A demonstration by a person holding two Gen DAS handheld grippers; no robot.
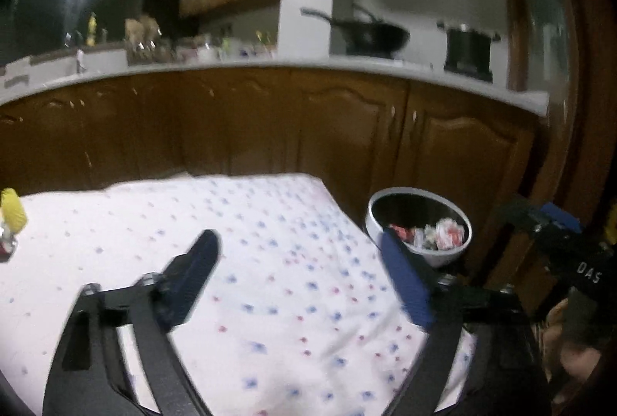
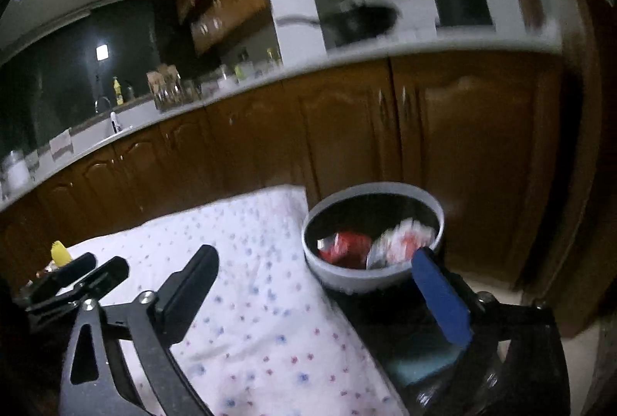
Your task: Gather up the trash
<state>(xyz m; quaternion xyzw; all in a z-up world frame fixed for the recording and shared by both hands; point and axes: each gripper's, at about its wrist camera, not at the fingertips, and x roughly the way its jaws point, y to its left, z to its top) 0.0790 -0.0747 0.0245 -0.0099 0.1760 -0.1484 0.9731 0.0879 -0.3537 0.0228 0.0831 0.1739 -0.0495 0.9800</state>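
Observation:
A white bin (image 1: pixel 385 202) with a dark inside stands just past the right edge of the cloth-covered table (image 1: pixel 270 261). It holds red and white crumpled wrappers (image 1: pixel 443 233). My left gripper (image 1: pixel 299 242) is open and empty above the cloth. In the right wrist view the bin (image 2: pixel 347 279) holds the wrappers (image 2: pixel 370 244). My right gripper (image 2: pixel 316 256) is open and empty, just in front of the bin. The left gripper (image 2: pixel 83 267) shows at the left of that view.
A yellow object (image 1: pixel 13 209) sits at the table's far left edge, also in the right wrist view (image 2: pixel 59 252). Brown cabinets (image 1: pixel 270 123) under a white counter (image 1: pixel 347 63) run behind the table. A black pan (image 1: pixel 374 36) and pot (image 1: pixel 468 48) stand on the counter.

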